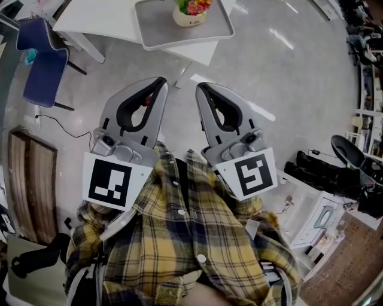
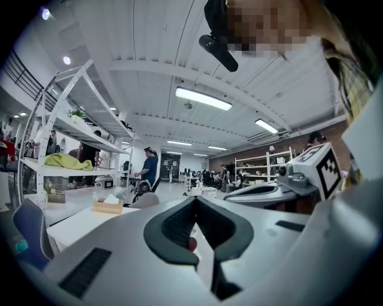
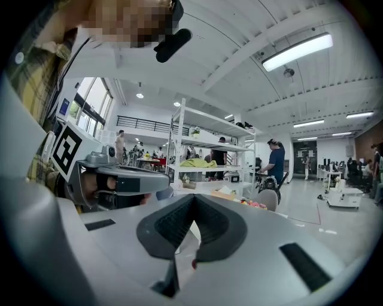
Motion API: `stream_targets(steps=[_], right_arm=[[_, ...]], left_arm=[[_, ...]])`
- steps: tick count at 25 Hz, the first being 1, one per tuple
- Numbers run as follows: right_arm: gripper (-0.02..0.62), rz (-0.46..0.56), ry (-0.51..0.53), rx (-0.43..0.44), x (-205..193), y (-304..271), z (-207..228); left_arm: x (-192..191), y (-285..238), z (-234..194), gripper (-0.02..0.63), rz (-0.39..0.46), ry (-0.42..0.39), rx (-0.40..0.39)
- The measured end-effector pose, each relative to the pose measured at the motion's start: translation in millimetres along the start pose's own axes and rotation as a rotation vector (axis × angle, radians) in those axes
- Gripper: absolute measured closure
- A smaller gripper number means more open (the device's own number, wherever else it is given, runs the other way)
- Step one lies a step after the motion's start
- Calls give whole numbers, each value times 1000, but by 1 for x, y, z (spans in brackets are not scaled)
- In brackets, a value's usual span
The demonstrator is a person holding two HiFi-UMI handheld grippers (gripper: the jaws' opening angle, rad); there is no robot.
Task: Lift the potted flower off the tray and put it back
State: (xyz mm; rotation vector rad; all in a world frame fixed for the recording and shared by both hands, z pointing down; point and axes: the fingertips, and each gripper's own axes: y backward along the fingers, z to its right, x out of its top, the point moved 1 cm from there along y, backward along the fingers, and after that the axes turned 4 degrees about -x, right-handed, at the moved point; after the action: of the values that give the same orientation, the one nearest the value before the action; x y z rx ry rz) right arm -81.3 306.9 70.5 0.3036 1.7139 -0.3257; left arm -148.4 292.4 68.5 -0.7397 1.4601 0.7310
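Your left tongs [image 1: 160, 82] and right tongs [image 1: 201, 88] are closed, empty, well apart from the potted flower [image 1: 191, 13] on its tray [image 1: 158, 25].

Mostly matt plastic over a seriously shiny floor

The left gripper [image 1: 161, 82] and right gripper [image 1: 200, 86] both have smooth matt grey plastic shells, with black ribbed, rubbery-looking pads [image 2: 176, 227] inside. The floor [image 1: 287, 77] is polished glossy grey and mirrors the ceiling lights. The tray [image 1: 149, 33] looks matt grey, and the pot [image 1: 188, 19] on it is smooth cream. The shirt [image 1: 197, 233] is soft plaid cloth, the chair [image 1: 42, 60] is blue fabric, and the board [image 1: 33, 179] at the left shows wood grain.
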Motion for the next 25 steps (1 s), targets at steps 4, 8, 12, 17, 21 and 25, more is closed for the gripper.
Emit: stream_targets(steps=[4,8,12,17,21,25], right_arm=[[597,-21,-13,-36,-3,-21,2],[597,-44,-25,-62,-7,-31,8],[597,-70,-39,-84,-10,-44,23],[597,-78,-36,-81,-15,-57,45],[597,-83,-60,-52,-18,-77,64],[597,-67,-66,-15,-15,-106,88]], left_arm=[[-4,-6,-23,598,-26,4,-23],[-7,-14,-34,598,-41,19,-42],[-12,-29,-43,598,-70,29,-61],[-17,-55,-52,598,-83,37,-55],[-15,-79,-64,598,-87,31,-35],[-11,-111,-82,597,-88,19,-12]])
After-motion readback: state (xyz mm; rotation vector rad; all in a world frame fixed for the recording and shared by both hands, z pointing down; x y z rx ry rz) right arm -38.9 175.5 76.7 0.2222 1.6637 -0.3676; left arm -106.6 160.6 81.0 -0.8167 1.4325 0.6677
